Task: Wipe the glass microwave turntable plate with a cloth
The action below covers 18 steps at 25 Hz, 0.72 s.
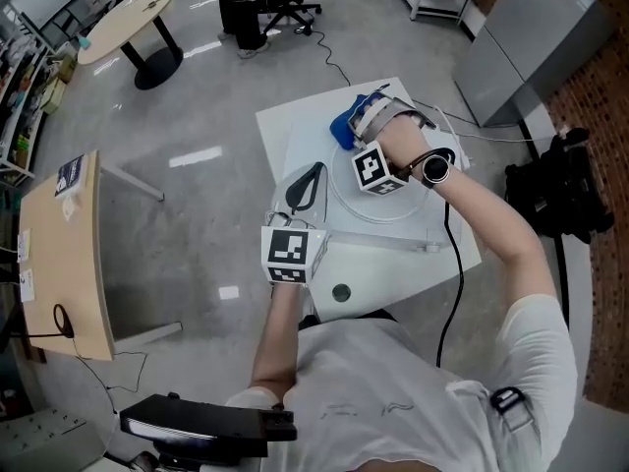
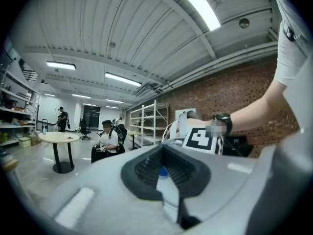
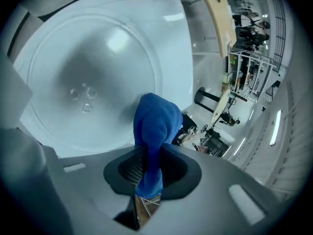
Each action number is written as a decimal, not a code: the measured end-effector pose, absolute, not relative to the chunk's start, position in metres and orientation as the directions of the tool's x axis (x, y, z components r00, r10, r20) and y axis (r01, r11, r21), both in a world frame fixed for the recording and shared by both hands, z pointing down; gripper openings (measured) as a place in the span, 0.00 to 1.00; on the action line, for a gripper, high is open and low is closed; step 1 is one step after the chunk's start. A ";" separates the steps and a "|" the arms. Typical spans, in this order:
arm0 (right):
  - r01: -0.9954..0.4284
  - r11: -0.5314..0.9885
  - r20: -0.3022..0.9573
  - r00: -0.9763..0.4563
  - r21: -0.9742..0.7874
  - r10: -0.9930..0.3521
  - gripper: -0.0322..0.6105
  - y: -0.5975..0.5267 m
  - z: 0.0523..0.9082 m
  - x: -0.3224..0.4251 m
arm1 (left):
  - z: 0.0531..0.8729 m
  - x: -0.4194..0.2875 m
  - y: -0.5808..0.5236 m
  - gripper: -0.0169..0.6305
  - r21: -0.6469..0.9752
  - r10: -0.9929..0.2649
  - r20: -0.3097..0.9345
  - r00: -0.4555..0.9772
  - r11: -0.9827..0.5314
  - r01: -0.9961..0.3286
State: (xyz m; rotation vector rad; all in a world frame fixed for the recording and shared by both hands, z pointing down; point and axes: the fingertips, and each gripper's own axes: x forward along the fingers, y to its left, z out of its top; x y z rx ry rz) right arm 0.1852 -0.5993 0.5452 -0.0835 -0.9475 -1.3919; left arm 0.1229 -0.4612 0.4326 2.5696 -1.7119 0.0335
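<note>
Holds a blue cloth against the far-left rim of the glass turntable plate with the right gripper, at a white table.

Grips the cloth tight between the right fingers, with one tail trailing back through them and the bunched bulk bulging out ahead, over the plate's raised edge.

Shows the plate lying flat near the middle of the table, clear, with small bumps at its centre in the right gripper view.

Rests the left gripper low on the table just beside the plate's left edge, pointing away from the person. Has the left fingers drawn together, tips meeting to a point in the head view, with only a thin pale slit between them in the left gripper view and nothing gripped.

Also in frame: a wristwatch on the right arm and a black cable running off the table's near right side. Beyond, a round table, a wooden desk, a seated person, white shelving and a brick wall.
</note>
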 end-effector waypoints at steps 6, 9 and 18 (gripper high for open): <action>0.884 0.320 0.598 0.058 0.342 -0.799 0.15 -0.636 0.555 0.248 | 0.438 0.117 -0.471 0.03 0.028 -0.922 0.047 0.384 -0.383 -0.923; 0.868 0.388 0.598 0.139 0.310 -0.789 0.15 -0.637 0.555 0.290 | 0.436 0.124 -0.471 0.03 0.058 -0.907 0.058 0.418 -0.415 -0.908; 0.813 0.530 0.616 0.295 0.240 -0.730 0.15 -0.574 0.556 0.393 | 0.426 0.136 -0.475 0.03 0.068 -0.875 0.033 0.483 -0.480 -0.875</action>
